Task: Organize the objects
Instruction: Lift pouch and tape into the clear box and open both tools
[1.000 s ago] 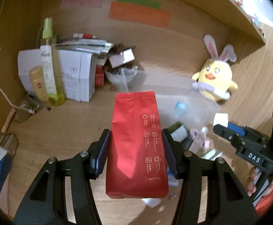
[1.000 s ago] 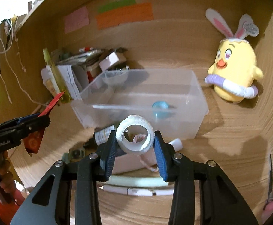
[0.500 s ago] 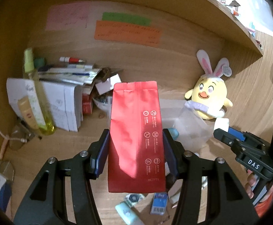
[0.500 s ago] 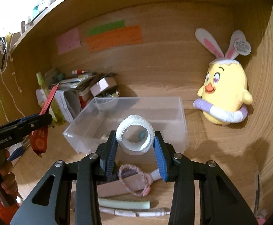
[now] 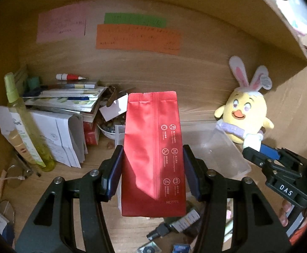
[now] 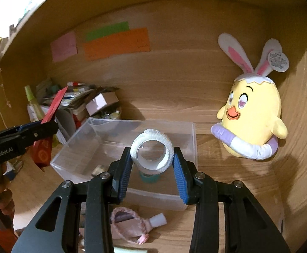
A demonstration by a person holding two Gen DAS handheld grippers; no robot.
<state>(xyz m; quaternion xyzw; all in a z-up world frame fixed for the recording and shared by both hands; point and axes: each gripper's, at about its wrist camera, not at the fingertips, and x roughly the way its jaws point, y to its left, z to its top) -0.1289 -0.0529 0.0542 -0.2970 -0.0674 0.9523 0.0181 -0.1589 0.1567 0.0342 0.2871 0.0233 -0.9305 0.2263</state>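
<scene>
My left gripper (image 5: 153, 168) is shut on a red foil pouch (image 5: 153, 154), held upright above the desk left of the clear plastic bin (image 5: 223, 147). In the right wrist view the pouch (image 6: 52, 113) shows edge-on at the left. My right gripper (image 6: 152, 164) is shut on a white tape roll (image 6: 152, 150), held over the near side of the clear bin (image 6: 119, 124). A teal roll (image 6: 150, 177) lies inside the bin. In the left wrist view the right gripper (image 5: 258, 149) sits at the right, with the white roll at its tip.
A yellow bunny-eared plush (image 6: 252, 113) stands right of the bin. Boxes, booklets, a green bottle (image 5: 24, 126) and a bowl crowd the back left corner. Small items, among them a pink hair tie (image 6: 130, 225) and a small bottle (image 6: 156, 220), lie in front of the bin.
Both grippers have lifted, each still holding its object. The right gripper with the roll has moved forward over the bin. The pouch now stands higher before the back wall.
</scene>
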